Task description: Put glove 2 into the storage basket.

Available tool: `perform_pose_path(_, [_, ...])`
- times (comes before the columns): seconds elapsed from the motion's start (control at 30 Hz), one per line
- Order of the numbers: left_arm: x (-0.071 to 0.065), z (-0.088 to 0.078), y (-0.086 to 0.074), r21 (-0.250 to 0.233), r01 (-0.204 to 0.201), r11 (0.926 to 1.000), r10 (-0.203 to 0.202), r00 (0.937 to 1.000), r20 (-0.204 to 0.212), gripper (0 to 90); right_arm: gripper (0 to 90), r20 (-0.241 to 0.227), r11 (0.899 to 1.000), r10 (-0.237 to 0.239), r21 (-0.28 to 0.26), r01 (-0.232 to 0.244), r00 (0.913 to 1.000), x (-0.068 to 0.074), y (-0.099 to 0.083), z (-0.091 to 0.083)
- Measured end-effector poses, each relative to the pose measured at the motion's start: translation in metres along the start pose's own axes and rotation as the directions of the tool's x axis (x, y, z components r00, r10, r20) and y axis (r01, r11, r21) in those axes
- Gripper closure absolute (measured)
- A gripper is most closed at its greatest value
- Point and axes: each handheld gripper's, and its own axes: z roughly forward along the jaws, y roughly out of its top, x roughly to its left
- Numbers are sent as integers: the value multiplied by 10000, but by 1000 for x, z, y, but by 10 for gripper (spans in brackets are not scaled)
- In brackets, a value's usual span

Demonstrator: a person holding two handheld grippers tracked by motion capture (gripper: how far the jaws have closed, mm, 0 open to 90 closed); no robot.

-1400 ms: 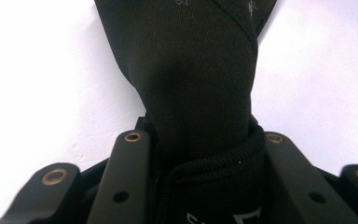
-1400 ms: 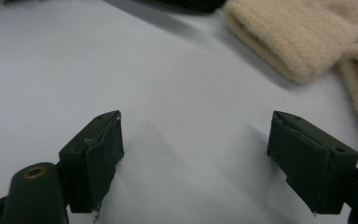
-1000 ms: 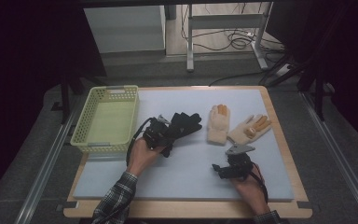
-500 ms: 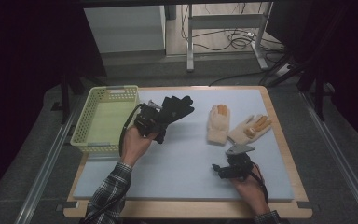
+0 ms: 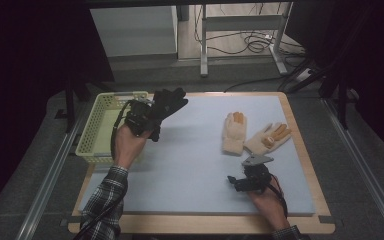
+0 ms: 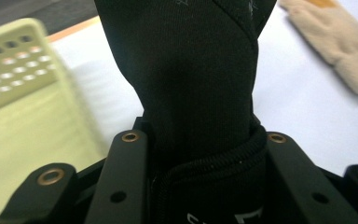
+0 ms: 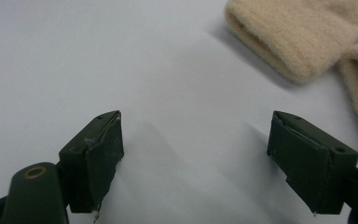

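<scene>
My left gripper [image 5: 147,117] is shut on a black glove [image 5: 169,103], held in the air beside the right rim of the pale green basket [image 5: 96,131]. In the left gripper view the black glove [image 6: 191,88] rises from between the jaws, its cuff pinched at the bottom. Two beige gloves with orange fingertips lie on the mat at the right: one [image 5: 233,132] straight, the other [image 5: 269,138] slanted. My right gripper [image 5: 242,181] rests low on the mat near the front, open with nothing between its fingers [image 7: 98,154]. A beige glove cuff [image 7: 284,42] lies ahead of it.
The light blue mat [image 5: 190,160] covers a wooden table top. The basket stands at the mat's left edge. Beyond the table are a white cabinet [image 5: 132,30], metal legs and cables on the floor. A plaid sleeve [image 5: 102,205] comes in at the bottom left.
My left gripper has lifted the black glove off the mat and carried it left and up toward the basket. The right gripper has stayed still.
</scene>
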Motion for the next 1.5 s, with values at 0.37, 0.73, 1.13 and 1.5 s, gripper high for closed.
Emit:
perform_pose_path(0.37, [51, -17, -18, 47, 942, 9955, -934, 9917, -889, 665, 178, 0, 10000, 1, 2, -1, 10000, 0, 0, 0])
perform_pose_path(0.73, [97, -21, -42, 198, 1726, 9848, -1670, 9720, -1654, 657, 178, -2, 10000, 4, -3, -4, 10000, 0, 0, 0])
perform_pose_path(1.13, [133, 1, -66, 1168, 2524, 9605, -2197, 9461, -2380, 644, 179, -6, 10000, 12, -6, -12, 10000, 0, 0, 0])
perform_pose_path(1.5, [152, 25, -74, 2483, 3257, 9123, -2453, 9201, -3055, 624, 179, -13, 10000, 13, -5, -13, 10000, 0, 0, 0])
